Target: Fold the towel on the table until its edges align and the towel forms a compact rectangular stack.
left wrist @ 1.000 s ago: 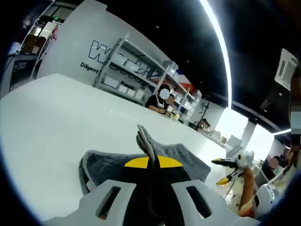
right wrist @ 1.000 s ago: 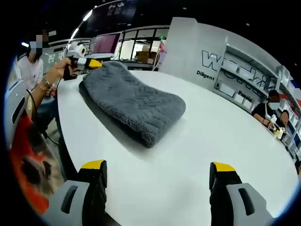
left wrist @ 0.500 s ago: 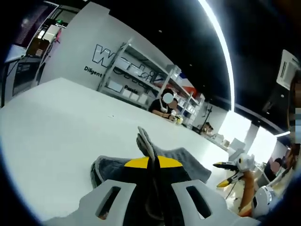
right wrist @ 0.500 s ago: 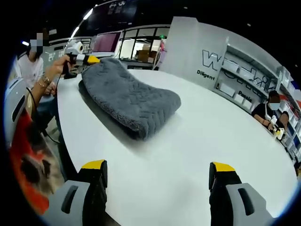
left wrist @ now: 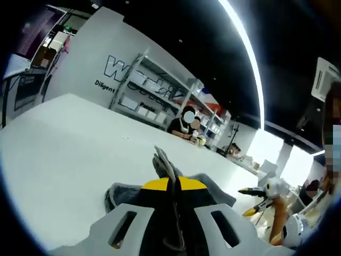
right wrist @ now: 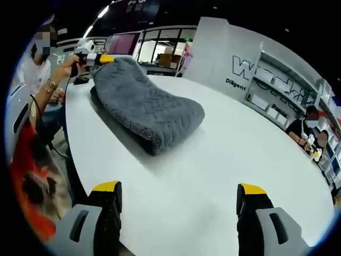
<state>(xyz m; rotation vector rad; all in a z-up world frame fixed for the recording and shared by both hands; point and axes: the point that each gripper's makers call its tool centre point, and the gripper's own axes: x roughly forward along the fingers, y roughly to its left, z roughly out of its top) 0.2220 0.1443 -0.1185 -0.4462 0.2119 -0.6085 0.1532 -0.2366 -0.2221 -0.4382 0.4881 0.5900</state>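
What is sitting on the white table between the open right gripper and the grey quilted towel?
Nothing visible. In the right gripper view, bare white table runs from the right gripper, jaws apart, to the folded edge of the grey quilted towel. The left gripper grips the towel's far end.

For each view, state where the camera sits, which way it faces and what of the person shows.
Left gripper view: rides the left gripper, jaws shut on the grey towel, facing shelves; a hand holds the right gripper at right.
Right gripper view: rides the open right gripper, low over the white table, facing the towel and the left gripper.
Shared: towel, table, shelves.
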